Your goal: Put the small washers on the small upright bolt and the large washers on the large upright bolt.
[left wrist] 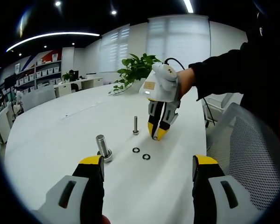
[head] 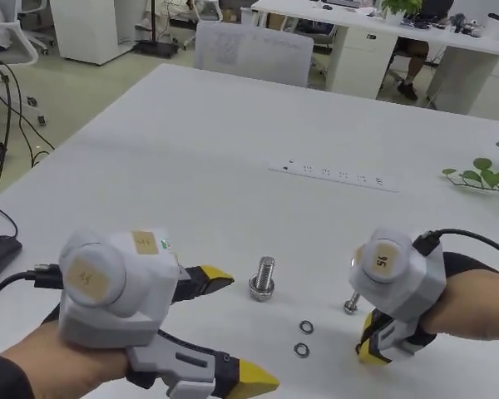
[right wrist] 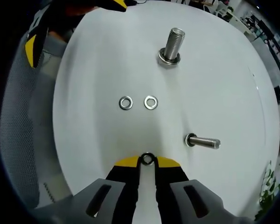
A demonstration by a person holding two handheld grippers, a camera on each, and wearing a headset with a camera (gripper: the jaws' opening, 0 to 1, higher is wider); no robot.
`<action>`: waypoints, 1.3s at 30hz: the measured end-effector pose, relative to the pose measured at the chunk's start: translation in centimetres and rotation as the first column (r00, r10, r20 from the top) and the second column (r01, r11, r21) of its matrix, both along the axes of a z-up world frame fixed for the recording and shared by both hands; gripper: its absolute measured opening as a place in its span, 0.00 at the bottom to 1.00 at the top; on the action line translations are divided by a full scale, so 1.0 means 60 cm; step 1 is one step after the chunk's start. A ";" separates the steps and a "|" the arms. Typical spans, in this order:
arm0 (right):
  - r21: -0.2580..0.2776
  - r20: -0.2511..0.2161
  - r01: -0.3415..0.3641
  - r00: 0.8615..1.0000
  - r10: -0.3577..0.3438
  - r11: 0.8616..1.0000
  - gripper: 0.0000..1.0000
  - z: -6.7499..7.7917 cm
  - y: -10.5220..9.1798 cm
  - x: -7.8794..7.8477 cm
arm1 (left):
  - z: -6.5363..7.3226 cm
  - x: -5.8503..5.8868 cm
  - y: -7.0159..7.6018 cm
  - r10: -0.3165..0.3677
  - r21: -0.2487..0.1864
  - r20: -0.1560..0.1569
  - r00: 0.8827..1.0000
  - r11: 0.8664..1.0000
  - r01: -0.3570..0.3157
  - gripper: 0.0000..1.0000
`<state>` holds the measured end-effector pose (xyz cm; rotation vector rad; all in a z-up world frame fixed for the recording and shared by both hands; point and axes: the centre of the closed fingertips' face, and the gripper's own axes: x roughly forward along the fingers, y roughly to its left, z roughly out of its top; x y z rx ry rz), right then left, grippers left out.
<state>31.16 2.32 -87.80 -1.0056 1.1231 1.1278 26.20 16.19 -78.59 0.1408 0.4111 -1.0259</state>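
Observation:
The large upright bolt (head: pixel 264 276) (left wrist: pixel 101 146) (right wrist: pixel 171 45) stands mid-table with a metal ring around its foot. The small upright bolt (head: pixel 351 302) (left wrist: pixel 136 126) (right wrist: pixel 203 141) stands to its right. Two small washers (head: pixel 303 338) (left wrist: pixel 141 153) (right wrist: pixel 138 102) lie flat on the table in front of the bolts. My right gripper (head: pixel 368 353) (left wrist: pixel 157 134) (right wrist: pixel 148 161) points down just beside the small bolt, shut on a small washer (right wrist: pixel 148 159) held at its yellow tips. My left gripper (head: pixel 233 328) (left wrist: pixel 147 163) is open and holds nothing, left of the large bolt.
A white power strip (head: pixel 333 174) lies further back on the white table (head: pixel 191 150). A green plant (head: pixel 482 174) sits at the right edge. A chair (head: pixel 249 54) stands behind the far edge, and black cables (head: pixel 4 224) hang off the left side.

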 end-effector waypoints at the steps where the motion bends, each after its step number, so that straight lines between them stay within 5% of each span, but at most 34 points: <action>1: -0.001 0.001 0.000 1.000 0.000 1.000 0.13 0.000 -0.002 0.000 | 0.000 0.000 0.000 0.000 0.000 0.000 1.000 1.000 0.000 0.77; 11: 0.021 0.016 0.033 0.999 -0.034 0.999 0.13 0.033 -0.007 0.007 | -0.002 0.002 -0.004 -0.004 -0.003 -0.002 1.000 1.000 0.004 0.77; 26: 0.063 0.110 0.047 0.992 -0.054 0.997 0.13 0.112 -0.007 0.038 | -0.001 0.000 -0.008 -0.013 -0.009 -0.004 1.000 1.000 0.013 0.77; 39: 0.080 0.161 0.037 0.986 -0.050 0.996 0.13 0.141 0.009 0.073 | -0.001 -0.002 -0.006 -0.013 -0.011 -0.001 1.000 1.000 0.013 0.77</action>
